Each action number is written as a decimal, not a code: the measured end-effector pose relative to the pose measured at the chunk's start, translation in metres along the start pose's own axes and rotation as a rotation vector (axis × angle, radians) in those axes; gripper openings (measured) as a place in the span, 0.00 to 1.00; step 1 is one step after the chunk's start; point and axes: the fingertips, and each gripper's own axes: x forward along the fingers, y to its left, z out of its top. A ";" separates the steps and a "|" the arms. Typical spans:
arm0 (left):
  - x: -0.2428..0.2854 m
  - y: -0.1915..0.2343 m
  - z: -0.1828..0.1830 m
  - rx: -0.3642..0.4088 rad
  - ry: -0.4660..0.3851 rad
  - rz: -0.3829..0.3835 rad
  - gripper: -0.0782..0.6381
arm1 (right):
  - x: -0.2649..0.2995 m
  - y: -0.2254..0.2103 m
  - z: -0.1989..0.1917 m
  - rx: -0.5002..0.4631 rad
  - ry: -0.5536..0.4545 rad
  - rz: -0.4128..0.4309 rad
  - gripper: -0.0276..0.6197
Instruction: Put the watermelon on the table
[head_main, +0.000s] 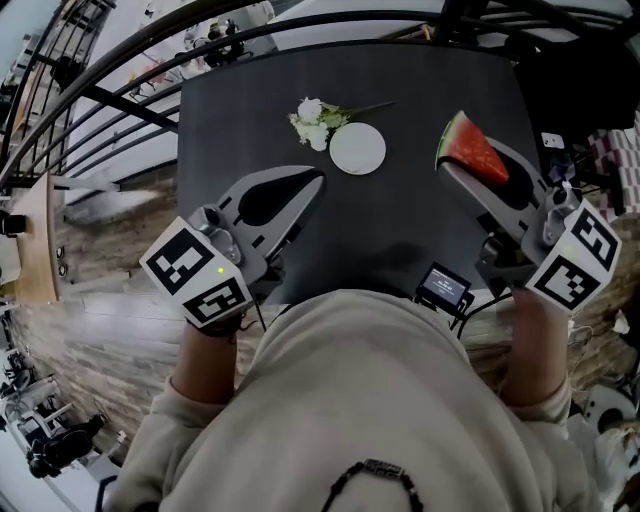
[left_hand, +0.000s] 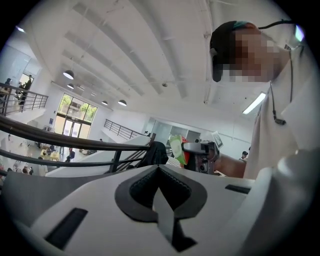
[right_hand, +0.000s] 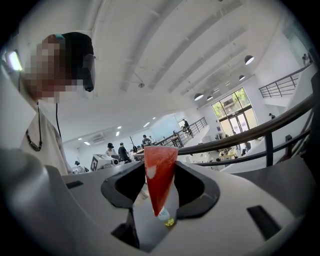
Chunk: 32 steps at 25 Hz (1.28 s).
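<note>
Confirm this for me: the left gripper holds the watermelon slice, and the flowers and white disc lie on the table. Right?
No. It is the right gripper that holds the watermelon, as the right gripper view shows; the left gripper is shut and empty. The flowers and white disc do lie on the table.

Dark table (head_main: 240, 120) in the upper middle of the frame. On it, near the centre, a small bunch of white flowers (head_main: 318, 122), and just beside, lower right, a white round plate (head_main: 357, 148).
</note>
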 end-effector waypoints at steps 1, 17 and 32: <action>0.000 -0.001 0.001 0.002 0.001 -0.004 0.11 | -0.001 -0.001 0.001 -0.006 0.000 -0.009 0.34; -0.027 0.001 0.003 -0.028 -0.008 0.045 0.11 | 0.026 0.002 0.001 -0.007 0.064 0.010 0.34; -0.068 0.019 -0.015 -0.075 -0.044 0.162 0.11 | 0.069 -0.004 -0.025 -0.021 0.160 0.058 0.34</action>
